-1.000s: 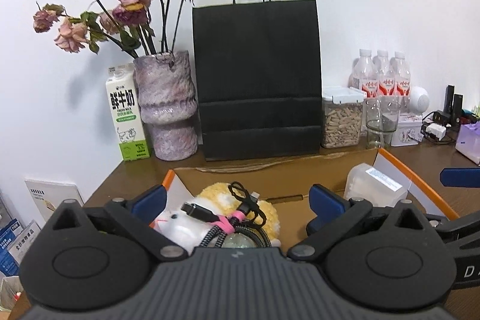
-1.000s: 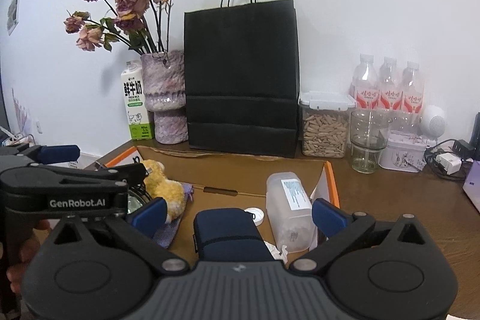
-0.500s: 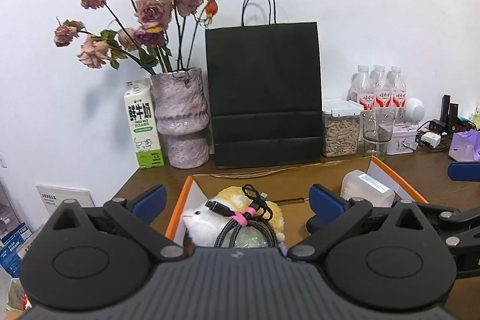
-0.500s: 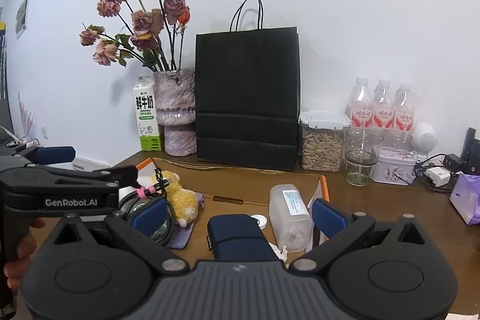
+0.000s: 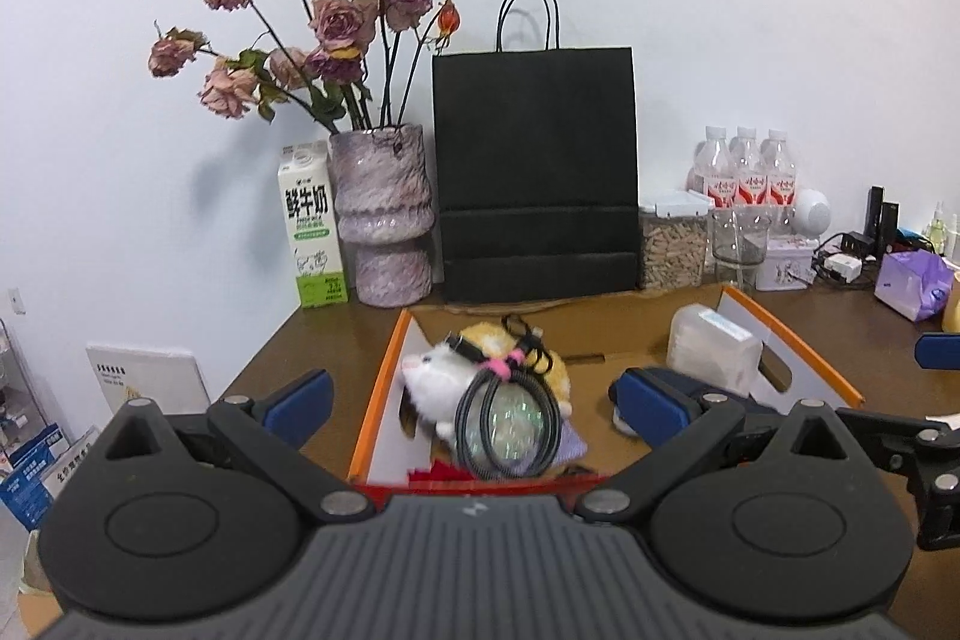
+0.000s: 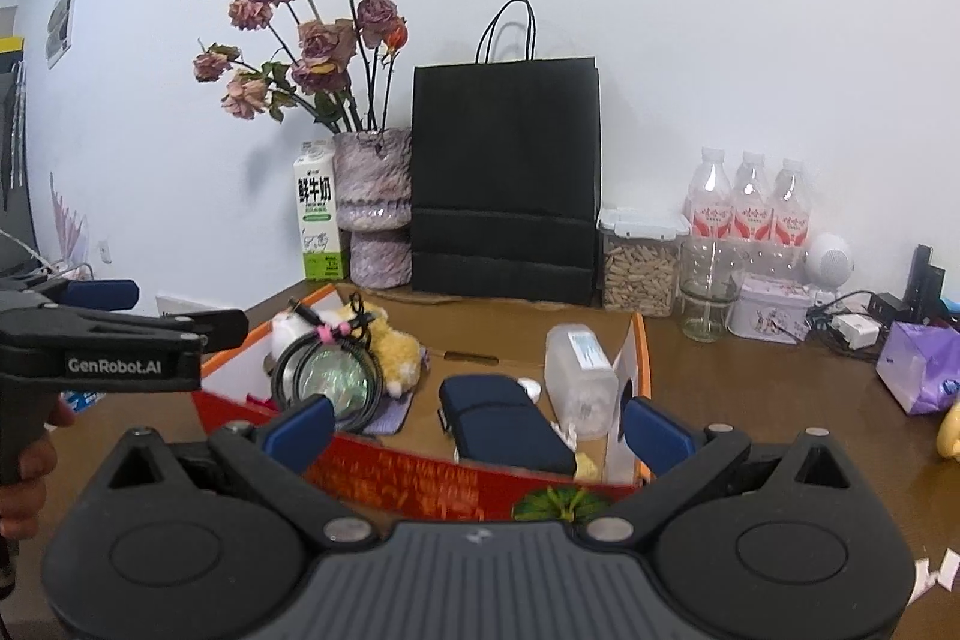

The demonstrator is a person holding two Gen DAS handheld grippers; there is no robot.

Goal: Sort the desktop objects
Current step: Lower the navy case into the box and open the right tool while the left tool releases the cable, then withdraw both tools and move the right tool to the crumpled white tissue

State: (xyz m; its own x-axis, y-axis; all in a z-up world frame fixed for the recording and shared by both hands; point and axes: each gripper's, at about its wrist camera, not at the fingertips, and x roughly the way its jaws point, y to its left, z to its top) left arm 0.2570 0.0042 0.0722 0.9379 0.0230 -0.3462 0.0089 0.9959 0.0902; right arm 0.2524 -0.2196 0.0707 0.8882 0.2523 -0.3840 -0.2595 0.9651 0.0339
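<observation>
both grippers hang above the near edge of an open cardboard box (image 5: 384, 388) with orange-rimmed flaps, which sits on a brown desk (image 6: 768, 400). the left gripper (image 5: 474, 403) has its blue-padded fingers spread wide with nothing between them, and the right gripper (image 6: 480, 427) is likewise spread wide and empty. inside the box, toward its left side, a yellow and white plush toy (image 5: 432, 376) lies on a purple cloth (image 6: 390, 415), and a coiled black cable (image 5: 504, 418) tied with a pink band rests on top of the toy. a dark blue case (image 6: 504, 424) lies near the middle of the box, and a translucent plastic bottle (image 6: 579, 379) lies on its side just beside the case, against the right flap. behind the box, along the white wall, stand a milk carton (image 5: 312, 226), a vase (image 5: 384, 214) of dried roses, a black paper bag (image 5: 534, 172), a clear jar (image 6: 642, 262) of pellets, a glass (image 6: 711, 292) and three water bottles (image 6: 750, 202). a purple packet (image 6: 918, 367) lies on the desk well to the right of the box.
</observation>
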